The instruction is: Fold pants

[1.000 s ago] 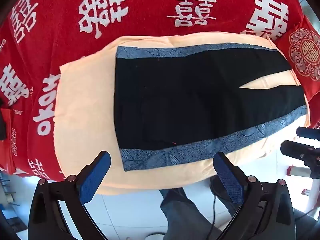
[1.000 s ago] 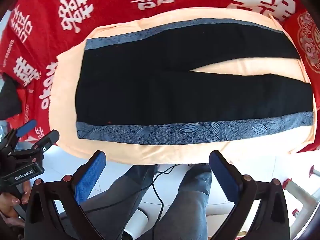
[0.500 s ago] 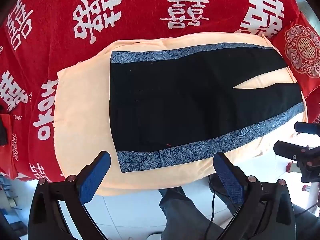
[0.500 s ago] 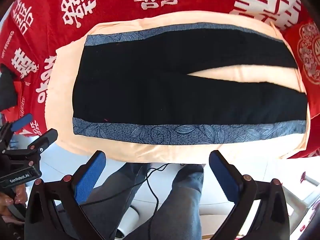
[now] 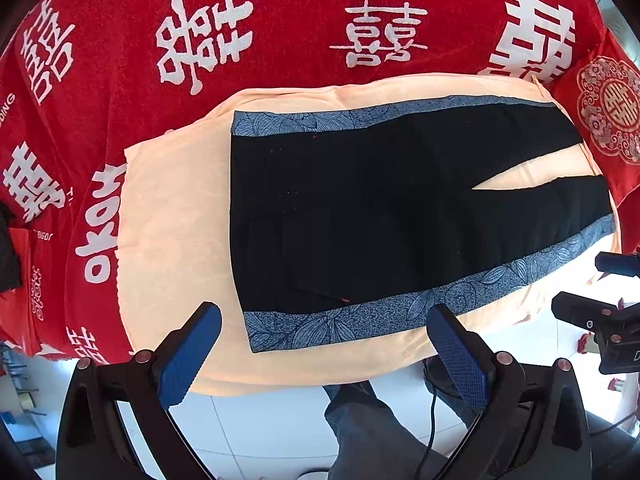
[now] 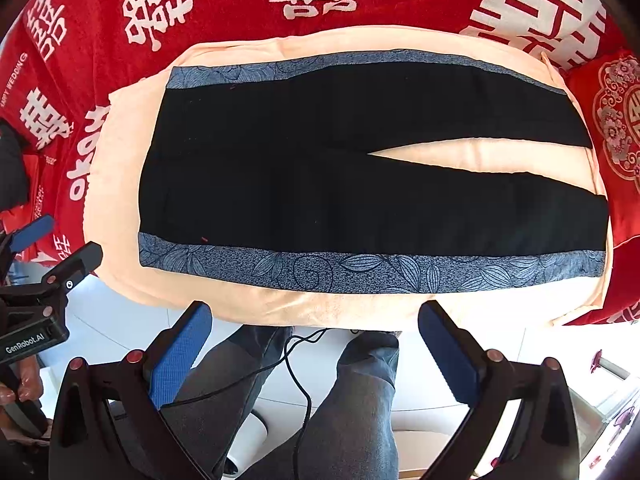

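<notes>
Black pants flat on peach towel.

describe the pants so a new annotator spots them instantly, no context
Find the red cloth printed with white characters; a peach towel lies on it. The pants lie flat on that towel: the only black item, edged along both long sides by blue leaf-patterned bands, legs splitting in a V toward the right.

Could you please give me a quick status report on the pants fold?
Left claw open, empty. Right claw open, empty. Pants flat on peach towel, unfolded. Nothing in the way.
</notes>
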`<state>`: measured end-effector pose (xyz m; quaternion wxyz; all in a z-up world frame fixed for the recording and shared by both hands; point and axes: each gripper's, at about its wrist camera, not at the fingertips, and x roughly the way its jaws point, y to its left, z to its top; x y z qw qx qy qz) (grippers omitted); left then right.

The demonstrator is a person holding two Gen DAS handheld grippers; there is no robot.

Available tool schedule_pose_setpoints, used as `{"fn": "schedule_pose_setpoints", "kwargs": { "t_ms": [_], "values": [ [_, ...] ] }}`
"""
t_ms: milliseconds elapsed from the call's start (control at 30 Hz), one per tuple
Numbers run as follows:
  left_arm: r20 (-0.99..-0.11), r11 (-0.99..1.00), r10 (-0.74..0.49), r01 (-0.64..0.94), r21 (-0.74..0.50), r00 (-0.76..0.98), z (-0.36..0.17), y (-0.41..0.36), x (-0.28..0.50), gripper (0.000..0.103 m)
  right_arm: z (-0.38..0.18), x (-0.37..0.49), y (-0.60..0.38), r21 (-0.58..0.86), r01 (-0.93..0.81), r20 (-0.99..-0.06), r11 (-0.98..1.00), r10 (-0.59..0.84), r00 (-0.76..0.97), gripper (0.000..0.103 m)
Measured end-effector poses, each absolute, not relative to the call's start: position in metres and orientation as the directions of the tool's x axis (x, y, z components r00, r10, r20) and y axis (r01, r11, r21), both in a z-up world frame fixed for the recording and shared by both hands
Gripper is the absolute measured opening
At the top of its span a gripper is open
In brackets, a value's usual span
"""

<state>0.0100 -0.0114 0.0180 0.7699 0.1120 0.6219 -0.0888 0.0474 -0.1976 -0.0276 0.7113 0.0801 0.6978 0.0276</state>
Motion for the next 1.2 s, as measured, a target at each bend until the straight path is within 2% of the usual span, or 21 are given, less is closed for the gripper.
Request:
{"fn": "schedule_pose_setpoints", "kwargs": {
  "t_ms": [1200],
  "values": [
    [-0.971, 0.962, 0.066, 0.245, 0.123, 0.228, 0.0171, -0.008, 0.0149, 0.103, -0.0289, 0.0533, -0.2, 0.134, 0.077, -0.991, 0.988, 0.133, 0.017, 0.103]
  ]
}}
